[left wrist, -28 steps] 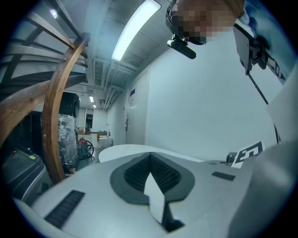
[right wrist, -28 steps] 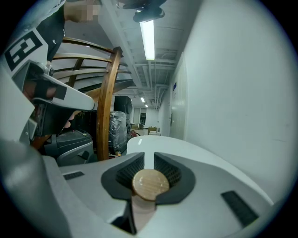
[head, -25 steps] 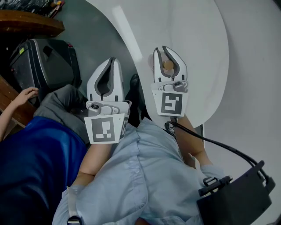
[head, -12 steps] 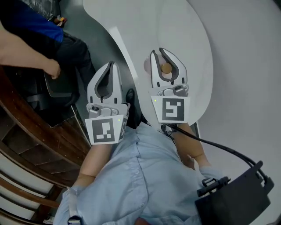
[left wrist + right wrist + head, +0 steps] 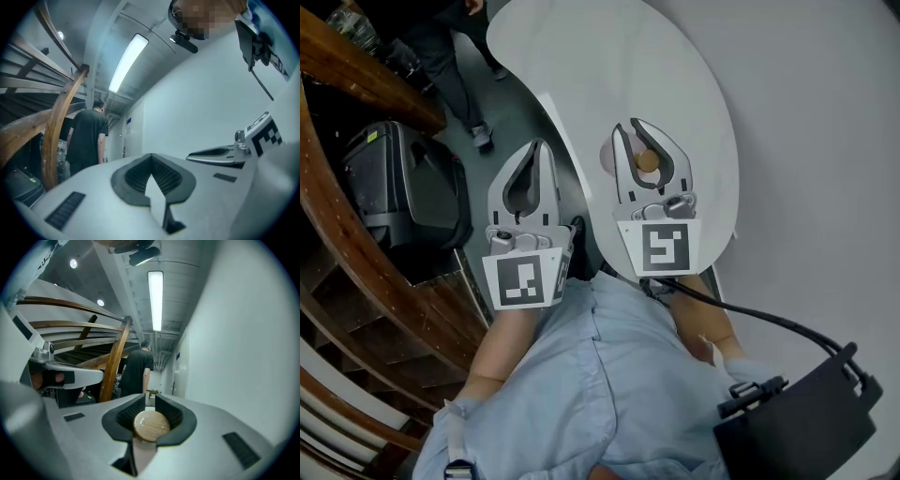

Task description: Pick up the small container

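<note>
Off the white table's (image 5: 675, 56) left edge, over grey floor, the left gripper (image 5: 535, 150) has its jaws pressed together on nothing. Just beside it, the right gripper (image 5: 630, 131) is over the table's near rim, with bare top ahead and rightward. Its jaws clamp the small container (image 5: 151, 425): only its round wooden lid shows, the body hidden between them.
</note>
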Motion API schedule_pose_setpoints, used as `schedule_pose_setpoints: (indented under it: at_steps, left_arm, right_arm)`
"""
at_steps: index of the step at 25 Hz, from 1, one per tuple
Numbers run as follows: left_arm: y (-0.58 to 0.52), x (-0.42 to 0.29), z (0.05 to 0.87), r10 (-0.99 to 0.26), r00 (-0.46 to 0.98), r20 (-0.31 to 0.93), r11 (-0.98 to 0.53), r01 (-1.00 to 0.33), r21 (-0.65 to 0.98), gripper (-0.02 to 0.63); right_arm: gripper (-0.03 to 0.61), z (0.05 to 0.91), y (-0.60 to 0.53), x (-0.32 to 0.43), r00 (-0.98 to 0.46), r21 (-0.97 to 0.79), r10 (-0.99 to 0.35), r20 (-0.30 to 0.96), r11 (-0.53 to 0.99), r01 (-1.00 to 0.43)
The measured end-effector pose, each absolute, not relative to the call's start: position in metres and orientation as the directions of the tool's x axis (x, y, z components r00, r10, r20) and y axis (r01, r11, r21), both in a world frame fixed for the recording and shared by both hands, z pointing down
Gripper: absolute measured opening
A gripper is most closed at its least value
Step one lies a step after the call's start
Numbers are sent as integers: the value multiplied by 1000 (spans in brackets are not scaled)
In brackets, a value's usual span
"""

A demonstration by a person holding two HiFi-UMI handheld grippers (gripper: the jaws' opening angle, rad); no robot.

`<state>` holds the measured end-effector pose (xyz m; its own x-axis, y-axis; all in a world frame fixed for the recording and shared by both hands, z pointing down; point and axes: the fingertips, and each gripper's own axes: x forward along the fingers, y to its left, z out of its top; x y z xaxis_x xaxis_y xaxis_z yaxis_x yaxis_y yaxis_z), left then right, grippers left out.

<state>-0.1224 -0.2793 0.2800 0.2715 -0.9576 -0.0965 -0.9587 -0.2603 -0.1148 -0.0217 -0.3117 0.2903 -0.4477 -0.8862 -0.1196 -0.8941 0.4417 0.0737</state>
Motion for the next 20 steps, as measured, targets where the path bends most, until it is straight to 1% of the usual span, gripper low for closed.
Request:
schedule_pose_setpoints:
  at_steps: [8, 20]
  left_arm:
    - [-282, -117, 276, -952, 283, -114, -268, -954, -131, 0]
    - [-284, -120, 273, -953, 280, -117, -265, -955, -132, -2]
  right_arm:
    - [61, 287, -311, -22, -457, 70, -879, -138, 452, -889]
    - [60, 288, -311, -22, -448, 58, -885, -130, 444, -894]
